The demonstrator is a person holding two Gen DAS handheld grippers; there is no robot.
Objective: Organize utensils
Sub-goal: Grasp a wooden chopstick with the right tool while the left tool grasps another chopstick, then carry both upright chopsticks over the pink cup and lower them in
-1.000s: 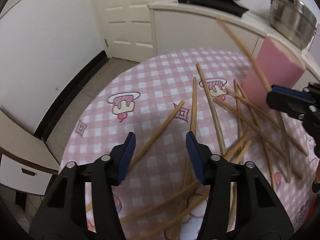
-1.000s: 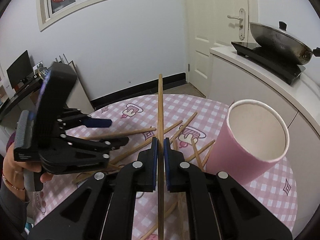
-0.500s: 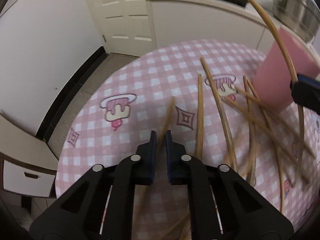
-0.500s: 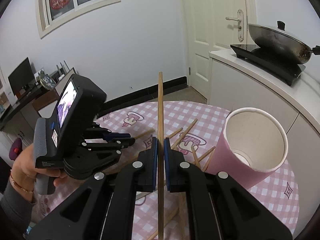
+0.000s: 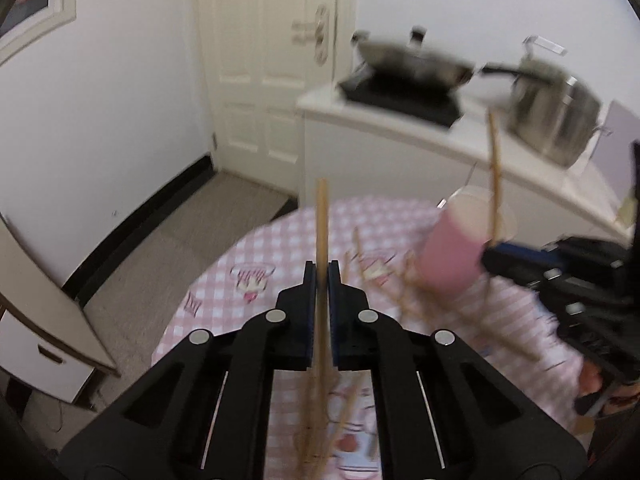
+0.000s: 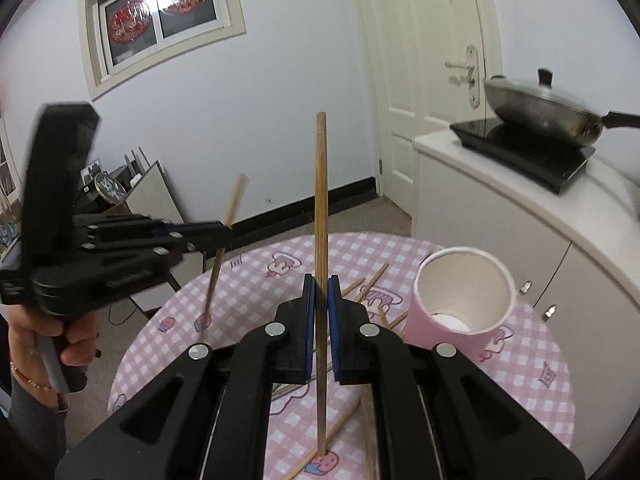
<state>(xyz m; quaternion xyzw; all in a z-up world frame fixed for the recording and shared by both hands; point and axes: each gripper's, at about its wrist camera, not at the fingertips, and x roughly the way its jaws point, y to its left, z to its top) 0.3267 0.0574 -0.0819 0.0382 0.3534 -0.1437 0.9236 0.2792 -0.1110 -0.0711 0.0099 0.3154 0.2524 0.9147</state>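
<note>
Pink paper cup (no chopsticks inside)

A cup stands on the table right of the right tongs; loose chopsticks lie ahead.

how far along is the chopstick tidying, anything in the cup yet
Barely begun: the pink cup shows no chopsticks inside. In hand: the left gripper and right gripper each clamp one chopstick lifted off the table. Left: dropping both in, then the loose chopsticks on the tablecloth.
</note>
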